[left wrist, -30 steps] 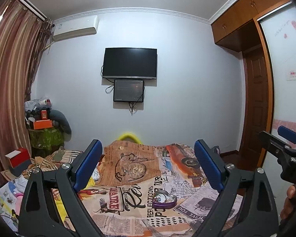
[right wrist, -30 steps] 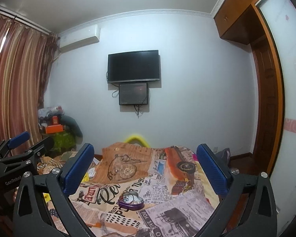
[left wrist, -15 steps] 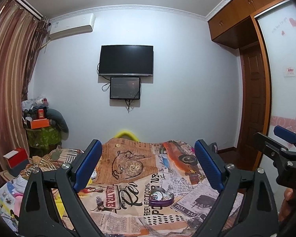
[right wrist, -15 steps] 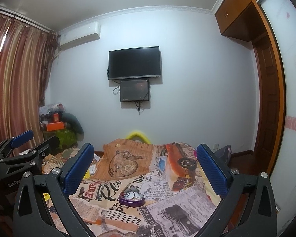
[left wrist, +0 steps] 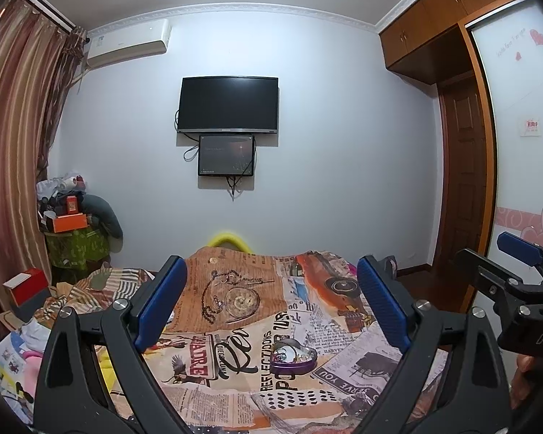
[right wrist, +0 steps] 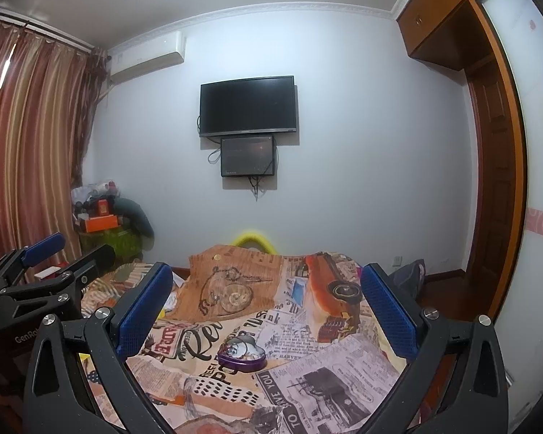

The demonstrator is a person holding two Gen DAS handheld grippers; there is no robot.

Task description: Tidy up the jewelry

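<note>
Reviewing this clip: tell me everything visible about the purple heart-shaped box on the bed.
The purple heart-shaped box is a small, shallow container with glossy, metal-looking purple walls. It has no lid on and sits flat and upright on the newspaper-print bedspread, nearer the cameras than the printed pocket watch. Inside is a jumble of small shiny pieces, silvery and pale, too small to tell apart. Only the bedspread touches it. Both the left gripper and the right gripper are open and well clear of it.

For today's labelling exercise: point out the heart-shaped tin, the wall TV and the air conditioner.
heart-shaped tin [left wrist: 294, 358]: left wrist view, on its purple side wall.
wall TV [left wrist: 228, 104]: left wrist view, middle of the dark screen.
air conditioner [right wrist: 147, 56]: right wrist view, middle of its white casing.
</note>
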